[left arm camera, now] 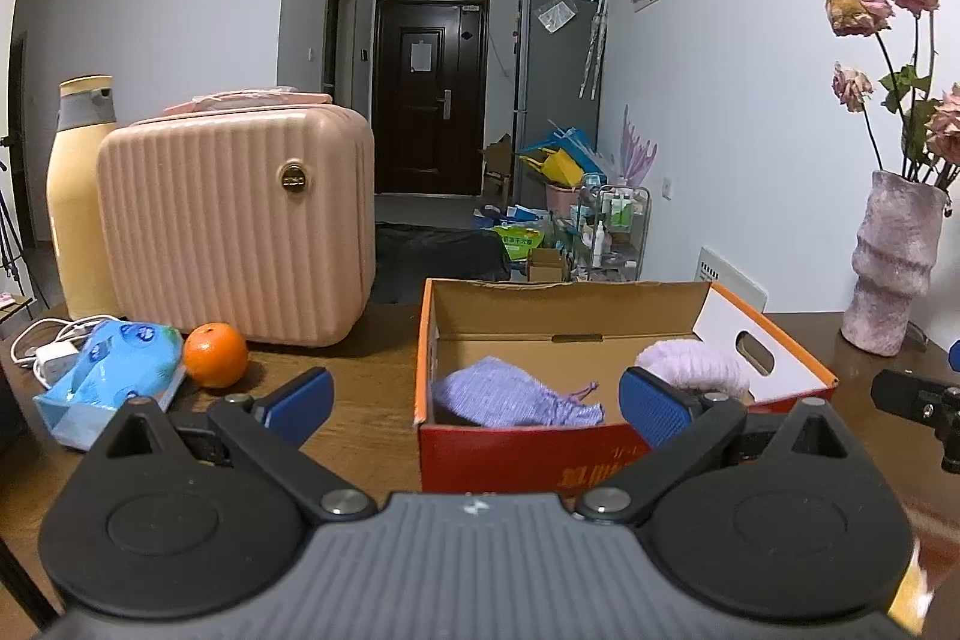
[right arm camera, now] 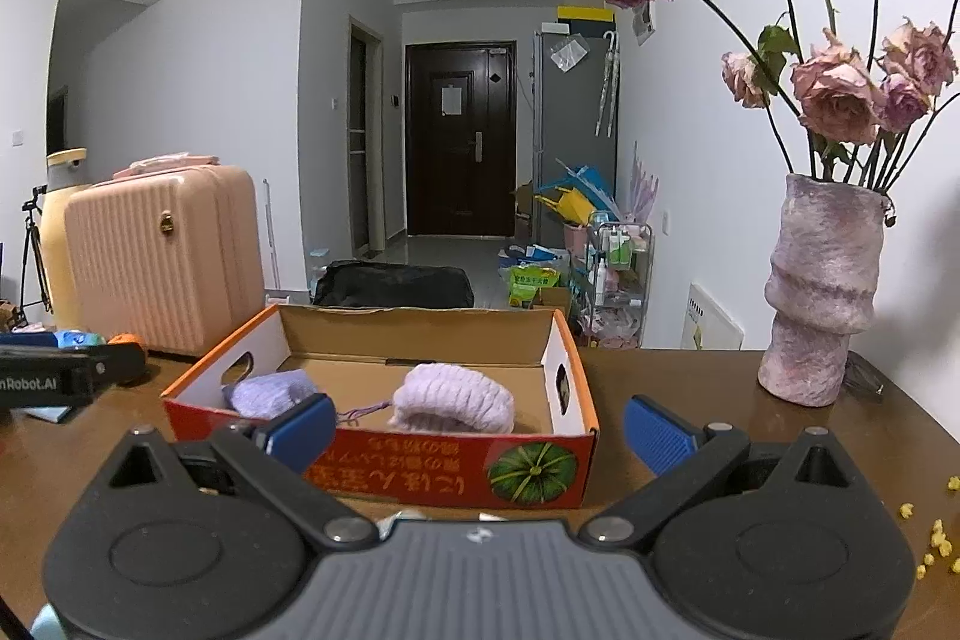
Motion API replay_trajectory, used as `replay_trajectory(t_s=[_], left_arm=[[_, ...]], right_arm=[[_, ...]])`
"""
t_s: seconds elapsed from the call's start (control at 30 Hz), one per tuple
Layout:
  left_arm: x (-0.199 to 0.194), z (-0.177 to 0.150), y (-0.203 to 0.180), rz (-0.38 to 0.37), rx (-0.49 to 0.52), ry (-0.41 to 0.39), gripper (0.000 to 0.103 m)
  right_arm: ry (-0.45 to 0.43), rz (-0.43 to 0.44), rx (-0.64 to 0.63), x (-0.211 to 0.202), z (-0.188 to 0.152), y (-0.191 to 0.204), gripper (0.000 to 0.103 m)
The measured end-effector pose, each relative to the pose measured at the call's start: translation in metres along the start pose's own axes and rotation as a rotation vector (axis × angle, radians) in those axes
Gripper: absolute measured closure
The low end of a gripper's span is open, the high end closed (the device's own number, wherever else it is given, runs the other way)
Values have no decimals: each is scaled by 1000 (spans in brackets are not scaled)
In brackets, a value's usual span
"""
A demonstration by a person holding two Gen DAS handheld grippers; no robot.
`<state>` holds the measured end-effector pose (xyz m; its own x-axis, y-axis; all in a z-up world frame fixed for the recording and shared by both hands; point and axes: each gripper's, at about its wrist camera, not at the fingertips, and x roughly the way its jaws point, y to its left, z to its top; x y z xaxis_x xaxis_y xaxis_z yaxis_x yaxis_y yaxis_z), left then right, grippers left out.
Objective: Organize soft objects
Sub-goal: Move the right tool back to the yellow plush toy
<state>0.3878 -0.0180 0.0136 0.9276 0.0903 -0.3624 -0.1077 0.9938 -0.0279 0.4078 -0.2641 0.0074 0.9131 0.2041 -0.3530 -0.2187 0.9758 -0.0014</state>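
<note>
Both the left gripper (left arm camera: pixel 477 400) and the right gripper (right arm camera: pixel 480 430) are hovering released and empty near the open orange cardboard box (right arm camera: pixel 576 358). Inside it are lying the purple knitted pouch (left arm camera: pixel 510 397) at left and the pale lilac woolly hat (right arm camera: pixel 453 397) at right. Any further soft item is best pinched mid-bulk; the box's near floor is hidden.

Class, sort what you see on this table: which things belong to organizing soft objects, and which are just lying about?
Belong to the job:
open orange cardboard box
purple knitted drawstring pouch
pale lilac chunky knitted hat

Just lying about:
pink ribbed hard case
round orange fruit
blue tissue pack
mottled purple ceramic vase
cream bottle
</note>
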Motion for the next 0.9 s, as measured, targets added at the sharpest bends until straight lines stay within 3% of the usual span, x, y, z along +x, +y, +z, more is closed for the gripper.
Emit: replay_trajectory(t_s=[0.5,0.9], left_arm=[[-54,-27,19,-15,16,-34,0],[-89,-51,28,-34,18,-15,0]], right_arm=[[-63,-19,-1,-61,-31,27,0],[-70,-15,8,-96,-59,47,0]])
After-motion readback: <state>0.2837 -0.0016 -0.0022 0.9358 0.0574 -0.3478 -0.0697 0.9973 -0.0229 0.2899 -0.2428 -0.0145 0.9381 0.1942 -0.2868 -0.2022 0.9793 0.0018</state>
